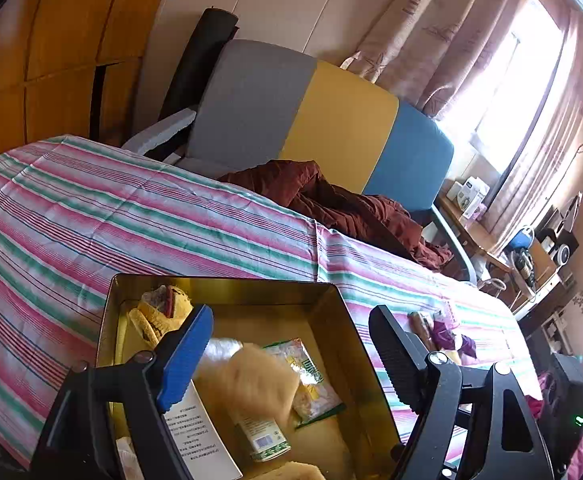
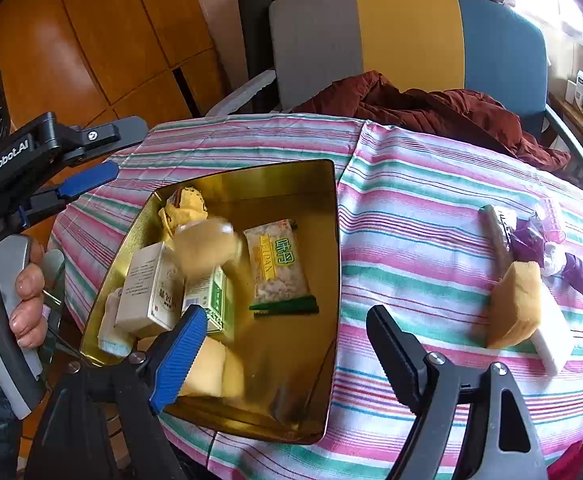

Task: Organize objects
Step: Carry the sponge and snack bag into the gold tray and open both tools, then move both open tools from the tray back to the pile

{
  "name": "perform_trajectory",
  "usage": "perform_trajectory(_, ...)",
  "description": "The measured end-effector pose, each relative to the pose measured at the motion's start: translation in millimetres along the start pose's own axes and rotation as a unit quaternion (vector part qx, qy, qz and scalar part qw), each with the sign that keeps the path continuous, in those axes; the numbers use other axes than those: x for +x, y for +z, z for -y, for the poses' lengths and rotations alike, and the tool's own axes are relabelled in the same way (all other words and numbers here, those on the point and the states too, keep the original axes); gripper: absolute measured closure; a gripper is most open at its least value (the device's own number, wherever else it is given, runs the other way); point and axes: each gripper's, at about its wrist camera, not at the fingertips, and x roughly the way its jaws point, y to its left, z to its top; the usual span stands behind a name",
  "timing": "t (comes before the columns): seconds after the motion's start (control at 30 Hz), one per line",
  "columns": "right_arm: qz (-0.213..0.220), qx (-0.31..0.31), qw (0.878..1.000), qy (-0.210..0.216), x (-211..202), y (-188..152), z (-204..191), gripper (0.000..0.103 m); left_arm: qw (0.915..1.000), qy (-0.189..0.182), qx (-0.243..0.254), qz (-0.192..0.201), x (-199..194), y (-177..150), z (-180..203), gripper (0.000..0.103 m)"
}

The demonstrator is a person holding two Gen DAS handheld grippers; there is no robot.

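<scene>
Sitting on the cloth right of the tin (image 2: pixel 333 280), the sponge (image 2: pixel 515 304) lies closer to the right gripper (image 2: pixel 287 344). Both it and the left gripper (image 1: pixel 291 344) gape wide, holding nothing.

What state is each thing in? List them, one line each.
Gold metal tin: open, no lid, partly filled.
Blurred pale yellow sponge: mid-air, falling into tin.
Green-edged snack packet: sealed, flat in tin.
Yellow sponge on white block: on tablecloth, outside tin.
Left gripper: open.
Right gripper: open.
</scene>
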Motion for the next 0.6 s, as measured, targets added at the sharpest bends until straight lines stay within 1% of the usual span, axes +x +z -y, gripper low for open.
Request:
perform_trajectory(0.13, 0.015, -0.016, 1.0, -0.004, -4, -6, -8, 0.017, 0.9999, 0.01, 0.0, -0.009, -5, -18, -6, 0.02)
perform_trajectory(0.27, 0.034, -0.053, 0.998, -0.027, -8, -11, -22, 0.013, 0.9992, 0.03, -0.008, -0.024, -11, -45, -16, 0.02)
perform_trajectory(0.47, 0.045, -0.076, 0.995, -0.053, -14, -17, -31, 0.013, 0.9979, 0.062, -0.002, -0.02, -28, -76, -25, 0.02)
perform_trajectory(0.53, 0.066, -0.082, 0.992, -0.065, -24, -18, -35, 0.013, 0.9974, 0.069, -0.001, -0.019, -32, -81, -28, 0.02)
perform_trajectory(0.6, 0.103, -0.09, 0.988, -0.073, -40, -17, -40, 0.013, 0.9968, 0.078, 0.002, -0.017, -38, -86, -30, 0.02)
